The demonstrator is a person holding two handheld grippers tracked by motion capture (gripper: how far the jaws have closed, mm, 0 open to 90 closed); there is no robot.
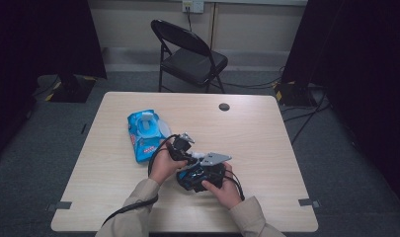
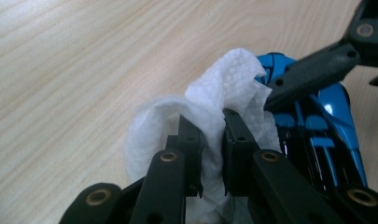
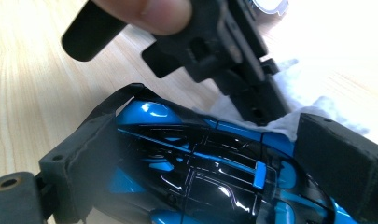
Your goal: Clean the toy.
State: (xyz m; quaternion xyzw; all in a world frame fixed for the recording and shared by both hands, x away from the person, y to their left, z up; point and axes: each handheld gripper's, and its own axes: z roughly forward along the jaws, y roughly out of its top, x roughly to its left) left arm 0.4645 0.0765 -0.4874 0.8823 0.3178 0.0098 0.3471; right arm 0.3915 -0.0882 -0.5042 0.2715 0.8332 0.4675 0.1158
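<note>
From above, a person sits at the pale wooden table [image 1: 266, 128] with both forearms in. The right gripper [image 1: 200, 178] lies near the table's front edge, clamped across a glossy blue and black toy car [image 1: 191, 177]. The left gripper [image 1: 196, 159] reaches in from the left, just beside it, with a scrap of white at its tip. A blue plastic pack of wet wipes [image 1: 144, 134] lies flat on the table to the left of the hands. A black folding chair [image 1: 190, 57] stands beyond the table.

Along the left gripper [image 2: 211, 135], the jaws are nearly together, pinching a crumpled white wipe [image 2: 224, 93] that presses against the blue and black toy car [image 2: 326, 126]; a jaw of the other gripper crosses the car's top.

Along the right gripper [image 3: 200, 154], the two padded jaws press on either side of the toy car [image 3: 200, 168], holding it off the table. The white wipe [image 3: 280, 122] lies against the car's far edge under the left gripper [image 3: 263, 109].
</note>
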